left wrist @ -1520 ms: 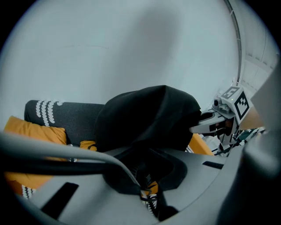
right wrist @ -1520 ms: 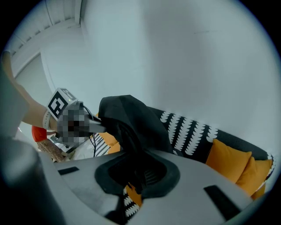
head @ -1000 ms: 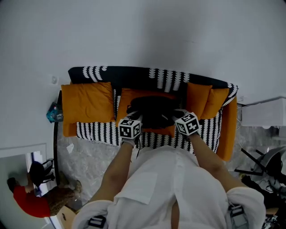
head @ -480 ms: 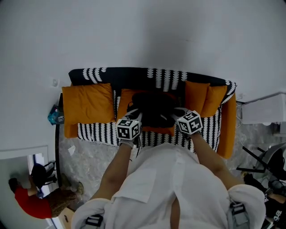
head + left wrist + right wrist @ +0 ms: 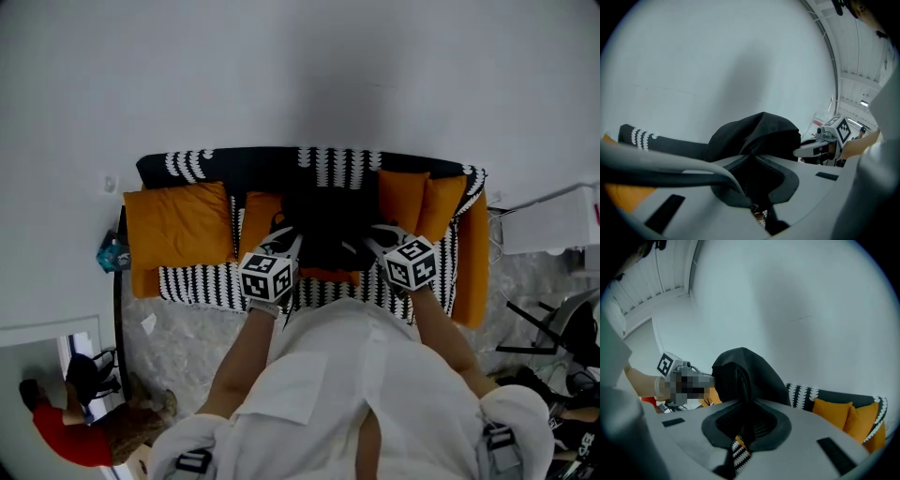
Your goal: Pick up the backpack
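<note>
The black backpack (image 5: 328, 217) hangs just above the middle of the sofa (image 5: 202, 281), held from both sides. My left gripper (image 5: 289, 240) is shut on the bag's left side, my right gripper (image 5: 373, 238) on its right side. In the left gripper view the dark fabric (image 5: 759, 133) bunches up from between the closed jaws of the left gripper (image 5: 757, 187), with the right gripper (image 5: 825, 145) beyond it. In the right gripper view the backpack (image 5: 743, 376) rises out of the right gripper (image 5: 745, 427) in the same way. The bag's underside is hidden.
The sofa has a black-and-white cover, a large orange cushion (image 5: 178, 220) at its left and two smaller ones (image 5: 412, 199) at its right. A white unit (image 5: 562, 220) stands at the right, dark equipment (image 5: 562, 347) below it. A person in red (image 5: 61, 427) is at the lower left.
Both grippers have risen together with the backpack in them. The bag has come up off the orange seat cushion and covers less of it.
</note>
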Demonstrator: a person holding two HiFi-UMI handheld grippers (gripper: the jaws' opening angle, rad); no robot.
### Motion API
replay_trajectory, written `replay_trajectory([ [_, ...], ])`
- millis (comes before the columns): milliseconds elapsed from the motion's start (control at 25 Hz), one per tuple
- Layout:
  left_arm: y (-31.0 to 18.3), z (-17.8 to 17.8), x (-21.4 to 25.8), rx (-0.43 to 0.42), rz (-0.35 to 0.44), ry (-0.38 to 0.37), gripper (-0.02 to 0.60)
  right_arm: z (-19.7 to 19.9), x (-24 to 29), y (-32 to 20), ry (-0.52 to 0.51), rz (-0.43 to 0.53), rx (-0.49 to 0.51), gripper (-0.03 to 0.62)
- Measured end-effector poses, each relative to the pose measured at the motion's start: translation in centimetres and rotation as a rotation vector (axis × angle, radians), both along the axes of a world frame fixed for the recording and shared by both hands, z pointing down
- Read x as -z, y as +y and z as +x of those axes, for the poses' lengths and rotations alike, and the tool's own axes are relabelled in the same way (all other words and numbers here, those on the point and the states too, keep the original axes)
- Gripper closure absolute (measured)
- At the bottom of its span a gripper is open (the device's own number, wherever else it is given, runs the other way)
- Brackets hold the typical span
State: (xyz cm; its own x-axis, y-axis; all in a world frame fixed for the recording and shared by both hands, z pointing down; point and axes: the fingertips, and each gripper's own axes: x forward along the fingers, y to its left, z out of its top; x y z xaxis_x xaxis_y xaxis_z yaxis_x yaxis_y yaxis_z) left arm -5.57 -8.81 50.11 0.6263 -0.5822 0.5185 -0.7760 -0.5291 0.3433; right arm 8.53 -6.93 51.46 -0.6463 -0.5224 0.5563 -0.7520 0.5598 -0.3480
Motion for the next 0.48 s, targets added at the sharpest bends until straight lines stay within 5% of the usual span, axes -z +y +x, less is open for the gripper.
replay_trajectory([
  [480,-1.3,2.6,8.3,-0.052,0.140,0.064,0.545,2.5,7.7,-0.9,-0.083,0.148,-0.067,0.557],
])
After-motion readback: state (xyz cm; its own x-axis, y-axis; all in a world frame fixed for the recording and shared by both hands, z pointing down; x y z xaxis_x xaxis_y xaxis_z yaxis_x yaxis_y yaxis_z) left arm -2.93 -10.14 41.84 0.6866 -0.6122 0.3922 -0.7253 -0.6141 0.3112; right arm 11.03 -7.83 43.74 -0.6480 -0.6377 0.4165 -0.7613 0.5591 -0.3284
